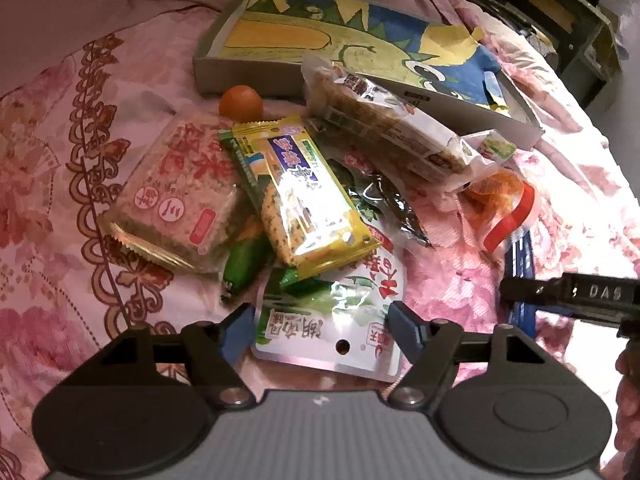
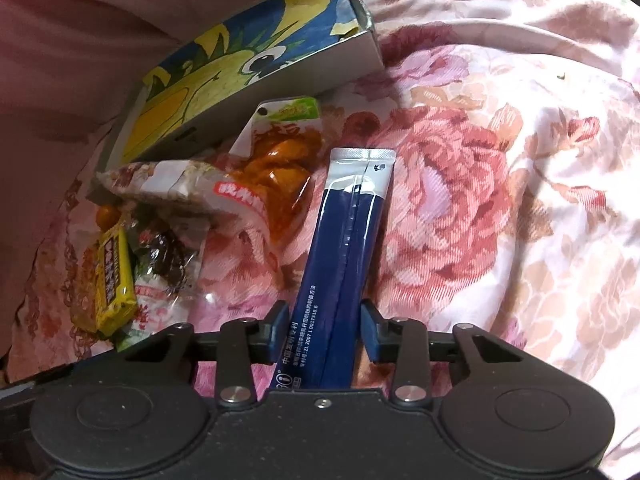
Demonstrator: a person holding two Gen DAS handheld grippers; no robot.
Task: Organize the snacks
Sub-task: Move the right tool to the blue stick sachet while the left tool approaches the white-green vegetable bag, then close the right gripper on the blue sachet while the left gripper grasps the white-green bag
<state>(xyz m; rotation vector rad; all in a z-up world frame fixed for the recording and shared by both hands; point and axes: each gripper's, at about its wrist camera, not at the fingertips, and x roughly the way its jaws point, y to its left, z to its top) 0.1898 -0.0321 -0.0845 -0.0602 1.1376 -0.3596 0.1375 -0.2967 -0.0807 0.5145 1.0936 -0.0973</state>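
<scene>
A pile of snack packets lies on a floral bedspread in front of a shallow box (image 1: pixel 208 60) with a dinosaur drawing inside. My left gripper (image 1: pixel 322 322) is open, its blue pads either side of a white-and-green pouch (image 1: pixel 332 320). Beyond it lie a yellow cracker pack (image 1: pixel 308 200), a pink rice-cake pack (image 1: pixel 176 192), an orange ball (image 1: pixel 241 102) and a long biscuit pack (image 1: pixel 384 128). My right gripper (image 2: pixel 326 330) has its pads either side of a long blue sachet (image 2: pixel 344 248) lying on the bed; a small gap shows at each pad. The box also shows in the right wrist view (image 2: pixel 280 92).
An orange snack pouch (image 2: pixel 280 176) lies left of the blue sachet. A dark vacuum-packed snack (image 1: pixel 396 208) and a green packet (image 1: pixel 244 264) are in the pile. The right gripper's body (image 1: pixel 568 296) shows at the right of the left wrist view. Dark shelving (image 1: pixel 560 12) stands beyond the bed.
</scene>
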